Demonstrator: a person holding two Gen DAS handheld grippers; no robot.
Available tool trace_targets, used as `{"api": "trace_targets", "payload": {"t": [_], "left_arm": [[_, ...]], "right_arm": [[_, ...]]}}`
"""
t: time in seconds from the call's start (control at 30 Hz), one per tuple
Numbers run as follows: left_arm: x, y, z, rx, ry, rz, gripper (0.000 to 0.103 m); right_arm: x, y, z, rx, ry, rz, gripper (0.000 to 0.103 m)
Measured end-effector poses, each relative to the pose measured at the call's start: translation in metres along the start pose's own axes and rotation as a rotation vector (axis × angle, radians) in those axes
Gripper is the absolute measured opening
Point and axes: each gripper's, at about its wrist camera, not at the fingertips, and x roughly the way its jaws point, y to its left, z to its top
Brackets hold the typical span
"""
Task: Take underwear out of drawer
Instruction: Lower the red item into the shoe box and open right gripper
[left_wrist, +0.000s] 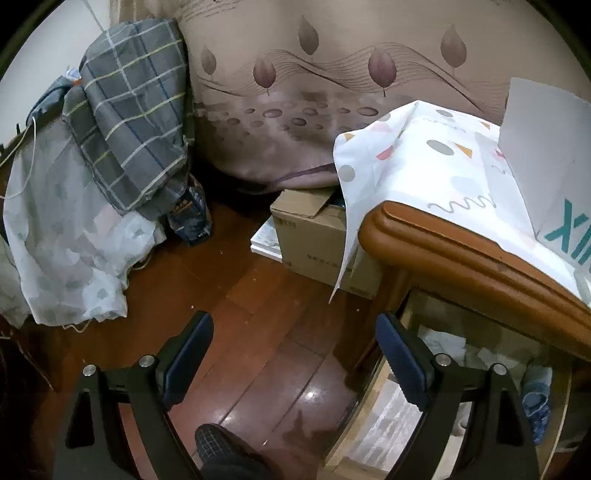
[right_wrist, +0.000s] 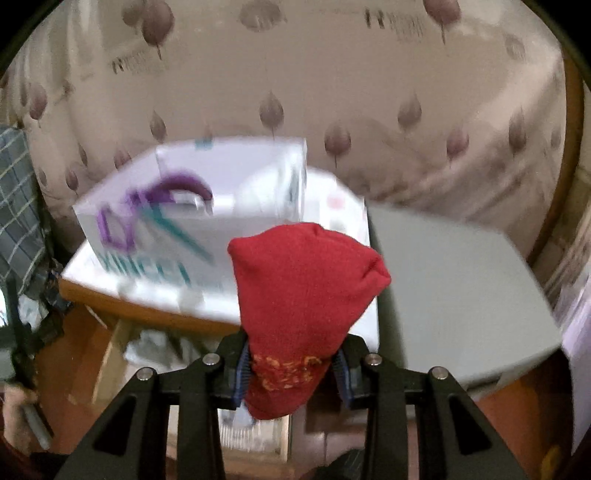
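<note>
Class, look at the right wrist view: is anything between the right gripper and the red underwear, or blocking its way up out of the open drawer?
Nothing visible. The right gripper is already shut on the red underwear, holding it above the open drawer, with no obstacle around it.

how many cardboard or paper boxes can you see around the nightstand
2. A brown cardboard box sits on the floor beside the nightstand; a white printed box stands on top of it. Others may be hidden under the cloth.

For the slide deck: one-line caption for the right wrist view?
Right gripper clamps red underwear above the open drawer, white box on the nightstand behind.
</note>
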Motion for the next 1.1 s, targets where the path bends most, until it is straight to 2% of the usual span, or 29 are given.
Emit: {"api": "trace_targets", "payload": {"t": [0.1,0.2,0.47,0.7,0.93,1.03,1.1], "left_arm": [[0.0,0.005,0.002,-0.009,-0.001,0.008,0.088],[0.004,0.011,0.003,-0.023,0.015,0.017,0.088],[0.01,0.018,0.006,-0.04,0.044,0.015,0.088],[0.011,0.018,0.007,-0.043,0.047,0.008,0.088],[0.012,0.018,0.008,-0.043,0.055,0.009,0.088],[0.012,0.019,0.007,-0.048,0.058,0.002,0.088],[0.01,0.02,0.005,-0.044,0.058,0.002,0.088]], "right_arm": [[-0.007,0.005,0.037,-0.029,-0.05,0.004,0.037],[0.003,0.016,0.068,-0.043,-0.064,0.007,0.037],[0.054,0.045,0.116,-0.043,0.024,0.046,0.037],[0.11,0.08,0.127,-0.07,0.139,0.062,0.037],[0.152,0.095,0.113,-0.081,0.253,0.063,0.038],[0.161,0.098,0.107,-0.068,0.284,0.069,0.042],[0.164,0.1,0.104,-0.073,0.291,0.067,0.049]]}}
